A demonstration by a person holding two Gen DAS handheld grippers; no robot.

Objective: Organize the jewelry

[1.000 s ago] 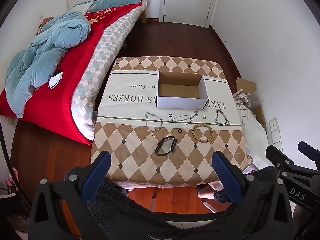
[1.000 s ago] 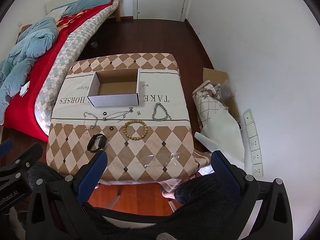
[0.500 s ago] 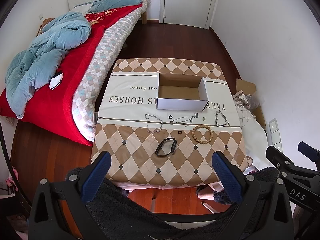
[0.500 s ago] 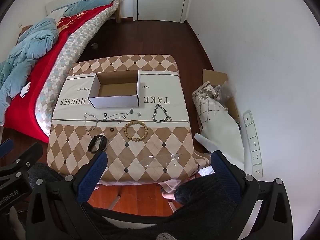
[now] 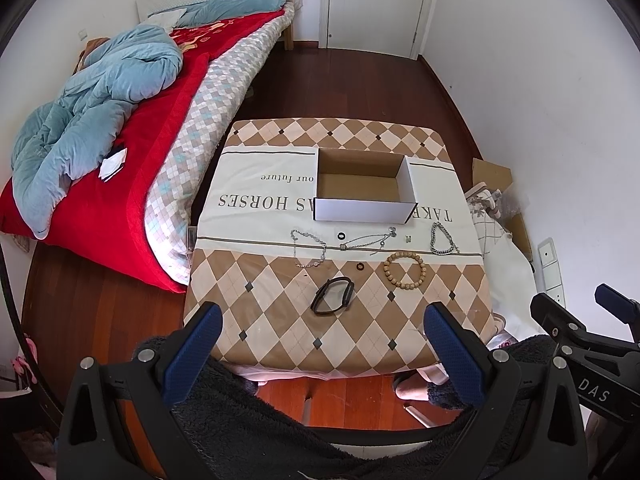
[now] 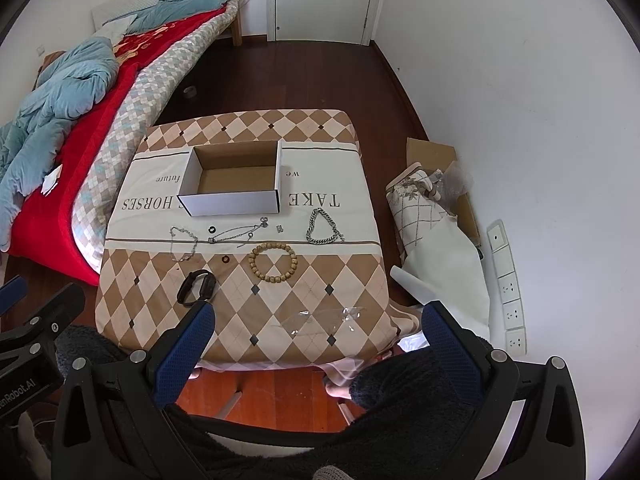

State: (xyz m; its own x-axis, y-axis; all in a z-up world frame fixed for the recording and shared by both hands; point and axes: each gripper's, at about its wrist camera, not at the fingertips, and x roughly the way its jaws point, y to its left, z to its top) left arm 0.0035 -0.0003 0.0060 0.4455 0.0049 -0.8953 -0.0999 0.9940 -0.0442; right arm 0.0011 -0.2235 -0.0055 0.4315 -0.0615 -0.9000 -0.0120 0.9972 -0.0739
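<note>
Nothing sorted yet: box (image 5: 362, 188) empty; bead bracelet (image 5: 405, 270), black band (image 5: 333, 301), chains lie on bench (image 5: 280, 320). My left hand-held gripper (image 5: 320, 332) and right hand-held gripper (image 6: 318, 322) both spread, holding nothing.

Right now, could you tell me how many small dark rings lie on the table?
2: one small dark ring just before the open cardboard box, another nearer, left of the wooden bead bracelet.
</note>
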